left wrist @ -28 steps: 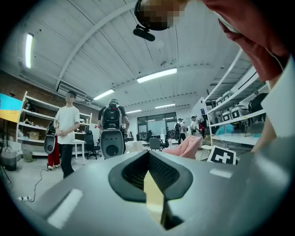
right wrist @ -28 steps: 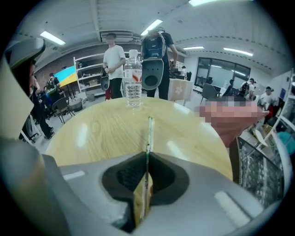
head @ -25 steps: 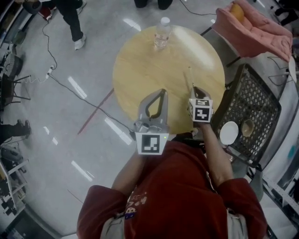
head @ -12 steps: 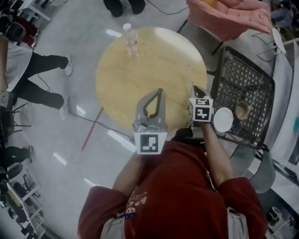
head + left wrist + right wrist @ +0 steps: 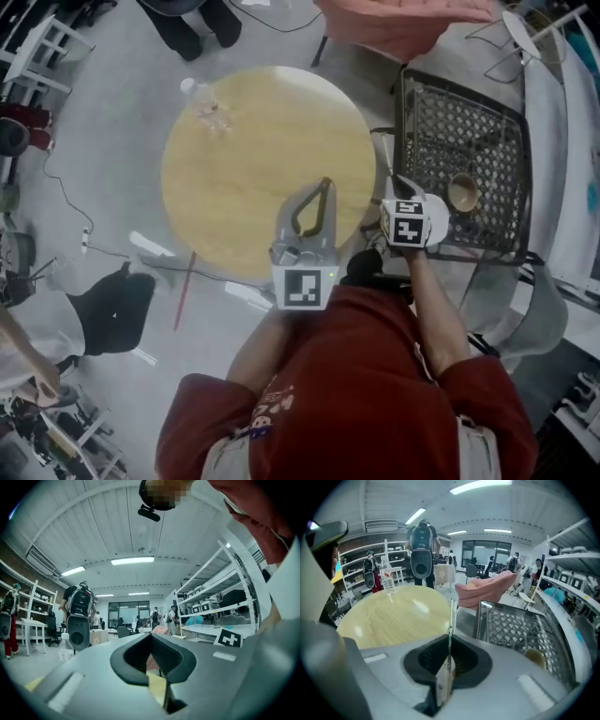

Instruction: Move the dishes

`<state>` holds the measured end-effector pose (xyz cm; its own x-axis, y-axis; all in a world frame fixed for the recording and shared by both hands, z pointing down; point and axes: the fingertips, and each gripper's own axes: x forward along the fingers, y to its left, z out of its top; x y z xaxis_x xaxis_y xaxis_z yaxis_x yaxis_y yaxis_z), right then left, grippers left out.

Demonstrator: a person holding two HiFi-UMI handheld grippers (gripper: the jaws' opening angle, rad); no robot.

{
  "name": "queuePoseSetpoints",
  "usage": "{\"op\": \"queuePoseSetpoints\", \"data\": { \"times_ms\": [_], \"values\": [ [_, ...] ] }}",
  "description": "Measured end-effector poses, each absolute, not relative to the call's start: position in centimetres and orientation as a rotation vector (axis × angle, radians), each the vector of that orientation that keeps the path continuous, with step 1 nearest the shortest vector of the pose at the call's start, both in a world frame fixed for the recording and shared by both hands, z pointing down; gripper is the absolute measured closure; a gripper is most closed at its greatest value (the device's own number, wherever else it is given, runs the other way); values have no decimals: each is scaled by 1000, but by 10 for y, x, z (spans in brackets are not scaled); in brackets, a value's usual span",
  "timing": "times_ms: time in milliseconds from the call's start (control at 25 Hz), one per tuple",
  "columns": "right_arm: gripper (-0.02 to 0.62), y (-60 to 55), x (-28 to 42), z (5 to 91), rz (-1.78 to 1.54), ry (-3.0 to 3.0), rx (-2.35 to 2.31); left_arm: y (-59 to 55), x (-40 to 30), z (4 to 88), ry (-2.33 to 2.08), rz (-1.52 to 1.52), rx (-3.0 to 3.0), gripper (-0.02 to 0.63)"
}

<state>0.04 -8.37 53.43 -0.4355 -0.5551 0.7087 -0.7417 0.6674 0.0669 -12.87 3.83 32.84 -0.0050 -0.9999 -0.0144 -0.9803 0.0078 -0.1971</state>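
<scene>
A clear bottle stands near the far left rim of the round wood worktop; grey floor lies all round it.

The left tool is held out flat over the near side of the worktop; its two jaws are pressed tight together; nothing is in them.

Just to its right is the right tool; it hangs between the worktop and a black wire basket, and it tips down; its jaws are very nearly together and they pinch a thin white thing; that thing sticks straight out from the jaws, past their tips; only its edge shows, so I cannot tell if it is a plate.

The basket stands just beside the worktop, on its right; a small tan bowl sits inside it, near the front; a white plate peeps out from behind the right tool, at the near left corner of the basket; most of it is hidden.

A pink cloth lies past the basket, on the far side; a white shelf runs along the far right.
</scene>
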Motion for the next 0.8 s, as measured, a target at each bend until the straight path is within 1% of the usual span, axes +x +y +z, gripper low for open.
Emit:
{"op": "queuePoseSetpoints", "data": {
  "times_ms": [800],
  "values": [
    [575,-128,166,548,491,-2025,1315,-45,4,339,1804,-209,-2342,600]
  ]
}}
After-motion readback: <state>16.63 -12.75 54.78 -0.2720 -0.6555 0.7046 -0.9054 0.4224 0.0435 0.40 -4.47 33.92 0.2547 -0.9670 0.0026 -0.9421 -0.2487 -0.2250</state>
